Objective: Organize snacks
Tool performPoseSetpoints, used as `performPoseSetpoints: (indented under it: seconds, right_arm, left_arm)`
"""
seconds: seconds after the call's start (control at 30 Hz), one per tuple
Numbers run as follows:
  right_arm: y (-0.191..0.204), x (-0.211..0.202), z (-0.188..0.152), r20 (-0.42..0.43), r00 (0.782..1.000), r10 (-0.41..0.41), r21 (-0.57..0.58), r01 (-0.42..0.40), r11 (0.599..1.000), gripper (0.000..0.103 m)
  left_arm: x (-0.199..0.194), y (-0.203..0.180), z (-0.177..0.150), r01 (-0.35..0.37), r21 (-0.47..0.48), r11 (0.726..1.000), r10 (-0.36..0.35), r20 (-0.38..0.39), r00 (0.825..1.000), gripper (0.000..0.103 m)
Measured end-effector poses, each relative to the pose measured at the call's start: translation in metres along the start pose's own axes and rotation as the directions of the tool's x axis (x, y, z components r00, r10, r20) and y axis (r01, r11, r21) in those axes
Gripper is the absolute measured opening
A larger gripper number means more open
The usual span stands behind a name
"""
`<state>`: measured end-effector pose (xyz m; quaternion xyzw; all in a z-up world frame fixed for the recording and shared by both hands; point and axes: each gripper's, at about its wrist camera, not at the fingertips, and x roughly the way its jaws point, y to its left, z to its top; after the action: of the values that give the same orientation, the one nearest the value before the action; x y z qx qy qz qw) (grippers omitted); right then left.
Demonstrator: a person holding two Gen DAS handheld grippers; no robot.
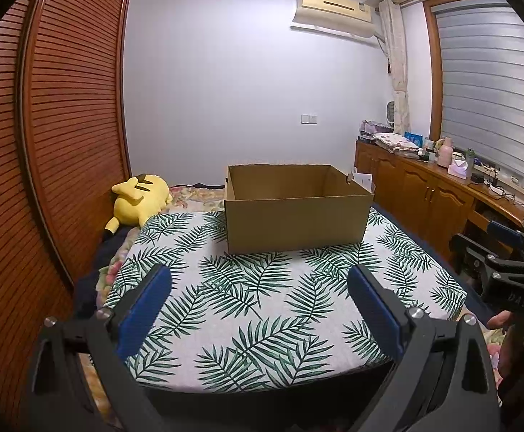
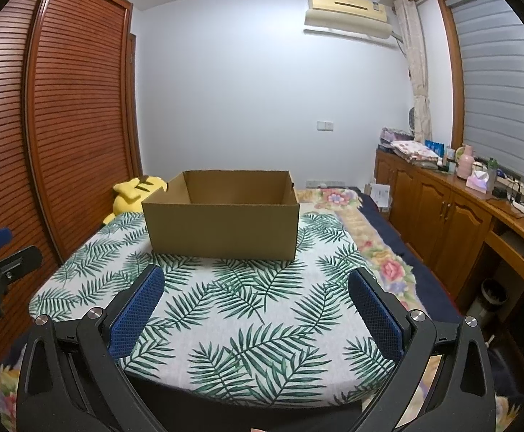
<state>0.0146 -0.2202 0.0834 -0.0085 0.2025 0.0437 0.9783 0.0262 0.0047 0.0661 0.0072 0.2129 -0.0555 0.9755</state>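
The open-topped brown cardboard box [image 1: 298, 212] stands upright on the far part of a white cloth printed with green palm leaves [image 1: 262, 306], which covers a raised flat surface on the bed. The left gripper [image 1: 260, 288] is held above the near part of this cloth with its two blue-padded fingers [image 1: 143, 309] spread wide apart and gripping nothing; the box lies ahead of it, slightly right of the centre line, well apart from the fingertips. The right gripper [image 2: 254, 288] is likewise spread wide, holding nothing, above the near part of the leaf-print cloth [image 2: 247, 324]; from this view the cardboard box [image 2: 222, 223] lies ahead and slightly left of centre, apart from the blue pads [image 2: 377, 313]. The box interior that shows in either view is bare cardboard; its floor is hidden by the near wall. A yellow plush toy [image 1: 139, 198] lies on the bed to the left of the box, beside a brown louvred wooden wardrobe [image 1: 71, 126]. A wooden cabinet run [image 2: 442, 208] stands along the right wall.
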Motion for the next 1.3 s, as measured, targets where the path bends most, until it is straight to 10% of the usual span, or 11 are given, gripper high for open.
performPoseSetpoints:
  seconds: [1.3]
  right_arm:
    - [0.0000, -0.0012, -0.0018, 0.000, 1.000, 0.002, -0.005, -0.002, 1.000, 0.103]
  left_arm:
    - [-0.0029, 0.0009, 0.0015, -0.003, -0.001, 1.000, 0.003, 0.005, 1.000, 0.099]
